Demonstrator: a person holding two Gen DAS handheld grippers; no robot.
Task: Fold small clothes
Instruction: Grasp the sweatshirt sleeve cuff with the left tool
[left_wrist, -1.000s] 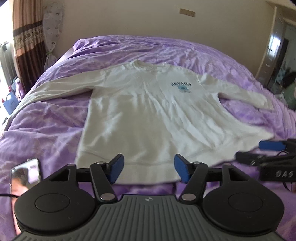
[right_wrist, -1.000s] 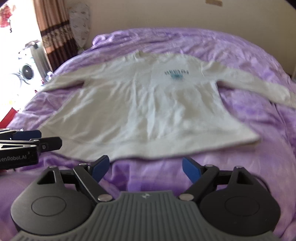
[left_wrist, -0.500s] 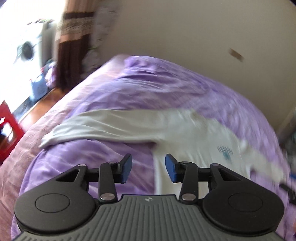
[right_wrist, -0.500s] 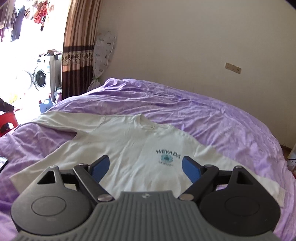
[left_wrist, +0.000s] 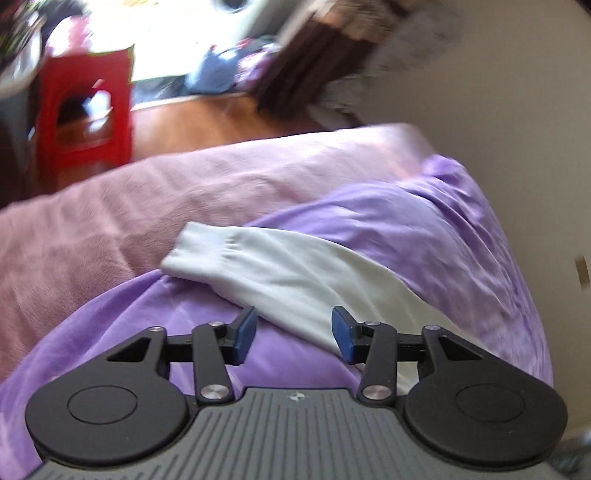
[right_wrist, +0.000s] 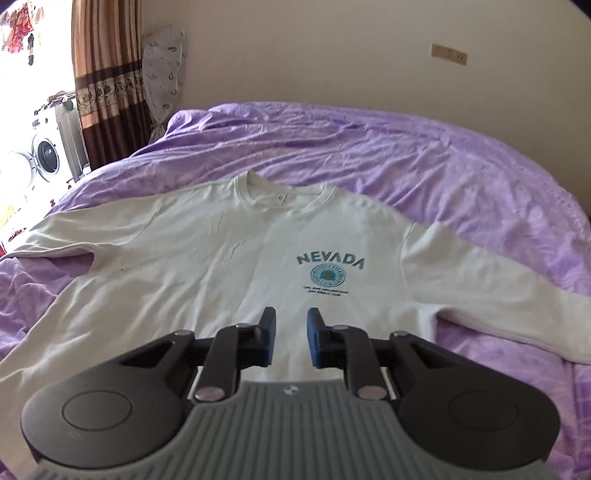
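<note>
The left tongs (left_wrist: 291, 334) hang with their pads apart over the sleeve (left_wrist: 295, 269), and nothing lies between them and the cuff (left_wrist: 201, 251). Past the cuff the bed (left_wrist: 461, 229) falls away to open floor, where a red stool (left_wrist: 85, 110) stands well off. The right tongs (right_wrist: 290, 341), narrowly parted, have the flat sweatshirt (right_wrist: 207, 266) before them, with bare purple cover around it up to the wall (right_wrist: 332, 55).

Left tool (left_wrist: 293, 334), right tool (right_wrist: 291, 338): black linkages, blue pads, silver rivets, ribbed grey base.
</note>
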